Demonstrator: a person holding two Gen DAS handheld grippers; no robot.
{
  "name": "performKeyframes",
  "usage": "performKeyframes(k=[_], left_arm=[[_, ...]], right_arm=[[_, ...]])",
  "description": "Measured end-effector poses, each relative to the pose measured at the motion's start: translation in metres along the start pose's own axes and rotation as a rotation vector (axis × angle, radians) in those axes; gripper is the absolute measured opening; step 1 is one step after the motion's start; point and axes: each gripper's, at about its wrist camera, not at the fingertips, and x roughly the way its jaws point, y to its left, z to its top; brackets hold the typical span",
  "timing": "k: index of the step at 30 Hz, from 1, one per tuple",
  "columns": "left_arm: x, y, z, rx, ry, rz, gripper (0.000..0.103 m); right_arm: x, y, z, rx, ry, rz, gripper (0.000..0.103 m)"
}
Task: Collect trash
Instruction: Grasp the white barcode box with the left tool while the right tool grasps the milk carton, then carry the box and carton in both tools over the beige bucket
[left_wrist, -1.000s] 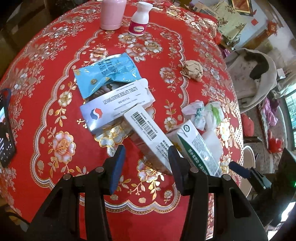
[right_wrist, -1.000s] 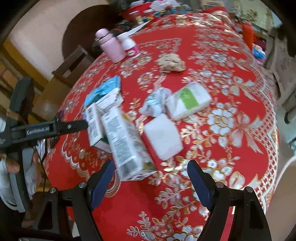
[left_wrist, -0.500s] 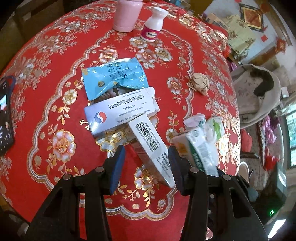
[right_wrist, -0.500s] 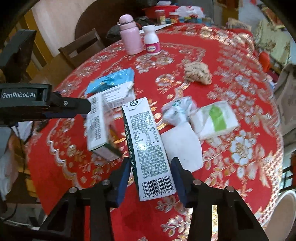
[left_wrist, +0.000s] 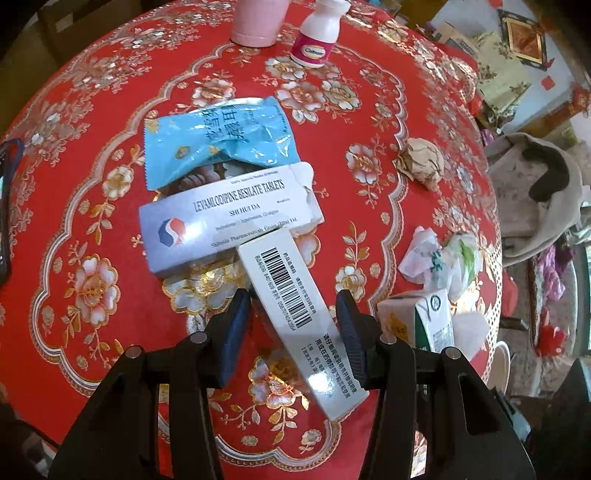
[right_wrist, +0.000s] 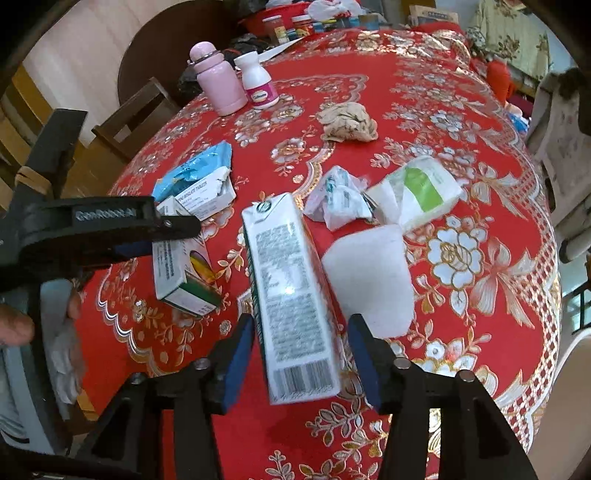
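The right tool (right_wrist: 301, 352), jaws just reopened slightly, straddles the carton (right_wrist: 290, 295) near the tabletop's (right_wrist: 480, 184) near edge, long axis pointing away; the left tool (left_wrist: 291, 325) likewise straddles a box (left_wrist: 299, 321).

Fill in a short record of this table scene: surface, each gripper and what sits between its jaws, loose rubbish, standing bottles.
Surface: red floral tablecloth
Left gripper: jaws astride the barcode box; grip unclear
Right gripper: jaws have just been opening, drink carton between them; contact unclear
Loose rubbish: tablet box, blue wrapper, crumpled brown paper, white tissue
Standing bottles: pink bottle and white pill bottle, side by side on the far side
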Motion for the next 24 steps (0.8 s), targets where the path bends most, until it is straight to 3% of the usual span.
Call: performKeyframes(k=[9, 11, 14, 24], left_arm=[[-0.007, 0.000, -0.008, 0.082, 0.052, -0.058, 0.032], [-0.010, -0.001, -0.012, 0.102, 0.058, -0.065, 0.030], [-0.016, -0.004, -0.017, 0.126, 0.055, -0.074, 0.029], [-0.046, -0.034, -0.028, 0.233, 0.002, -0.097, 0.028]], right_arm=[[0.014, 0.003, 0.014, -0.011, 0.011, 0.010, 0.051], [0.019, 0.003, 0.016, -0.001, 0.019, -0.001, 0.043], [0.015, 0.001, 0.015, 0.024, 0.015, 0.021, 0.043], [-0.047, -0.008, 0.002, 0.066, -0.095, 0.034, 0.043]])
